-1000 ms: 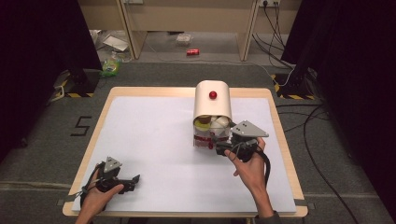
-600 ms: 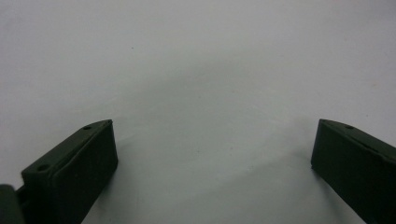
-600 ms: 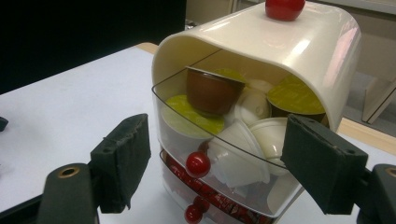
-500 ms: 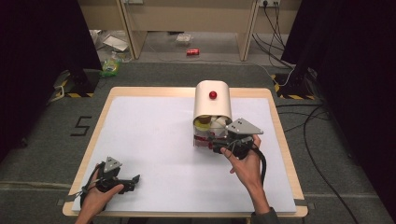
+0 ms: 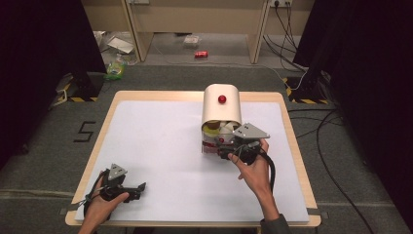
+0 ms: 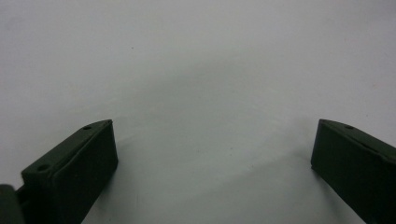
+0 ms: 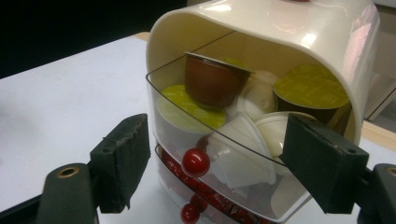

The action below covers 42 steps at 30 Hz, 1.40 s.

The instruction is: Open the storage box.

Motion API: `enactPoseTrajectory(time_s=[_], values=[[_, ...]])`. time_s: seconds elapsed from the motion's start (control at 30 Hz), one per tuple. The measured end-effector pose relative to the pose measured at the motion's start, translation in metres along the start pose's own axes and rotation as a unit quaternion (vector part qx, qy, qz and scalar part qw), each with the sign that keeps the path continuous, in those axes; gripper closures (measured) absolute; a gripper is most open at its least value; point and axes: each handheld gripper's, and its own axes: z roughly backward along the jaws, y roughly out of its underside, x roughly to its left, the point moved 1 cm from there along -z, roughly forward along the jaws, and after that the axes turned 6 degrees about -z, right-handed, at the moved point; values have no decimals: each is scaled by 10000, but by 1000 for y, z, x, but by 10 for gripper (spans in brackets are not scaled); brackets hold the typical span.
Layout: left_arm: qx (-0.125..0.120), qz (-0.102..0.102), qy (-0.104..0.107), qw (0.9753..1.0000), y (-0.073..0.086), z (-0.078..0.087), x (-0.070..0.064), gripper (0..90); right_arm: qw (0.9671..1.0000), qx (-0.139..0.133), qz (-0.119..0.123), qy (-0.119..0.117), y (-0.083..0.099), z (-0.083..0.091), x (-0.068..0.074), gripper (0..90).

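Since a second ago the right gripper [image 5: 225, 152] has drawn back a little toward the near edge of the table [image 5: 160, 146], and the clear upper drawer [image 7: 224, 158] of the capsule dispenser [image 5: 221, 105] now stands pulled out, showing capsules [image 7: 212, 79]. Its jaws are spread wide, empty, either side of the drawer's red knob [image 7: 195, 162], not touching it. Dispenser stands near the far edge, right of the middle. At the near left corner the left gripper [image 5: 139, 187] lies on the tabletop, jaws apart over bare white surface.
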Motion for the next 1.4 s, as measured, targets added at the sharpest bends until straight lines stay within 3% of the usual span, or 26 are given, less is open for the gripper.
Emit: enactPoseTrajectory(time_s=[0.57,1.4], values=[[-3,5,1,10000,0,0,0,0,9999,32,90,35,0,3,1,229],[-4,5,3,10000,0,0,0,0,9995,231,176,-102,2,12,6,230]])
